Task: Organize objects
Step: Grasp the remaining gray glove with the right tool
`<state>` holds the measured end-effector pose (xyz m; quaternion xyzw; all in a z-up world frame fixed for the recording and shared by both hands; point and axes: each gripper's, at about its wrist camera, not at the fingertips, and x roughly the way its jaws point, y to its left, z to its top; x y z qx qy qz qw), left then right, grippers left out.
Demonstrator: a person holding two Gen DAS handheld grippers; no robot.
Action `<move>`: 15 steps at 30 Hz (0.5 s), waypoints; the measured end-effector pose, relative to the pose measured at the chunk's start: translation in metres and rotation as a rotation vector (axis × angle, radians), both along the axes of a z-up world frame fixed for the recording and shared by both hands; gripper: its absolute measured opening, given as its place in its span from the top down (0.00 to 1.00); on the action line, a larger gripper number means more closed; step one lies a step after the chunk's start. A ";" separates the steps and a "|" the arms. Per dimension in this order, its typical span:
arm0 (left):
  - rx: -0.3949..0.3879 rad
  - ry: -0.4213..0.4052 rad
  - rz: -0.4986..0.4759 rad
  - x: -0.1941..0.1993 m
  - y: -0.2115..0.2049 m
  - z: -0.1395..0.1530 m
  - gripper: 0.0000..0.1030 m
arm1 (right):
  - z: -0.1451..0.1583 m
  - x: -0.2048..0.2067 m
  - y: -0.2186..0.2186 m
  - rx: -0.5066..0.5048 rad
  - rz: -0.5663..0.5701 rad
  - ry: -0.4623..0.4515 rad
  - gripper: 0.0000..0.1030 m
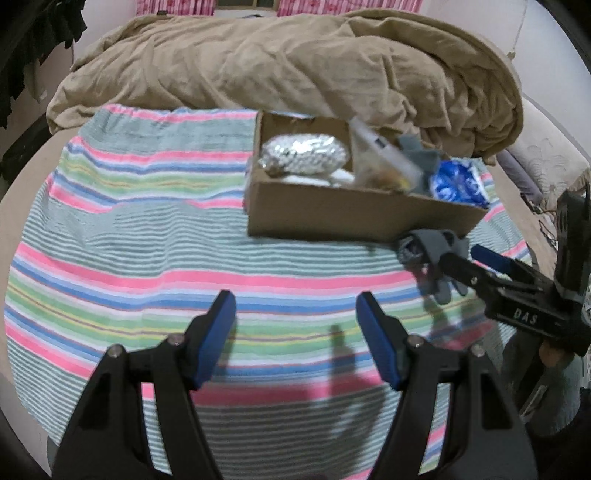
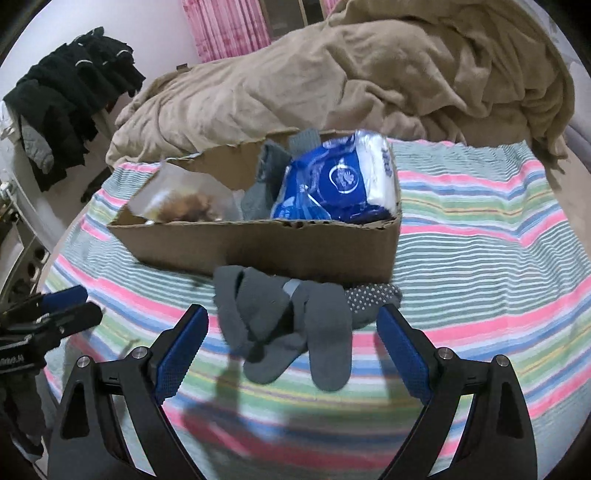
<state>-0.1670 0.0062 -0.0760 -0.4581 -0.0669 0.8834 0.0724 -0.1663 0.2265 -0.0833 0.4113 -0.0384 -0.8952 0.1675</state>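
A cardboard box stands on a striped towel on the bed. It holds a silvery pouch, a clear bag with brown contents, a blue packet and some grey cloth. In front of the box lies a grey dotted glove. My right gripper hangs open just short of the glove, its pads clear of it. My left gripper is open over bare towel, left of the glove, with nothing between its fingers.
A crumpled tan blanket is piled behind the box. Dark clothes hang at the far left by the wall. Pink curtains are at the back. The towel stretches wide to the left of the box.
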 end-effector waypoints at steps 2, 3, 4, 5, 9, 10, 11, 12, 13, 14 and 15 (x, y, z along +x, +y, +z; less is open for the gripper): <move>-0.003 -0.011 0.000 -0.003 0.000 -0.005 0.33 | -0.005 -0.007 -0.001 -0.012 -0.005 -0.008 0.08; -0.004 -0.013 -0.002 -0.003 0.000 -0.007 0.33 | -0.008 -0.011 -0.002 -0.019 -0.007 -0.012 0.08; -0.006 -0.013 -0.002 -0.004 0.000 -0.008 0.33 | -0.011 -0.014 -0.004 -0.019 -0.011 -0.017 0.08; -0.008 -0.014 -0.002 -0.004 0.000 -0.008 0.33 | -0.014 -0.017 -0.005 -0.019 -0.019 -0.023 0.08; -0.009 -0.012 -0.003 -0.004 -0.001 -0.007 0.33 | -0.020 -0.018 -0.006 -0.053 -0.060 -0.018 0.25; -0.010 -0.009 -0.004 -0.003 -0.001 -0.006 0.33 | -0.020 -0.017 -0.006 -0.065 -0.059 -0.018 0.33; -0.011 -0.007 -0.005 -0.002 -0.001 -0.005 0.33 | -0.020 -0.016 -0.005 -0.065 -0.067 -0.012 0.48; -0.012 -0.004 -0.005 0.000 -0.001 -0.003 0.33 | -0.019 -0.014 -0.004 -0.068 -0.065 -0.009 0.53; -0.011 0.002 -0.006 0.002 -0.001 0.000 0.33 | -0.017 -0.013 -0.004 -0.068 -0.060 -0.008 0.56; -0.011 0.007 -0.006 0.003 -0.002 0.003 0.33 | -0.016 -0.011 -0.004 -0.065 -0.056 -0.005 0.59; -0.009 0.014 -0.005 0.006 -0.002 0.006 0.33 | -0.014 -0.009 -0.004 -0.063 -0.054 -0.001 0.60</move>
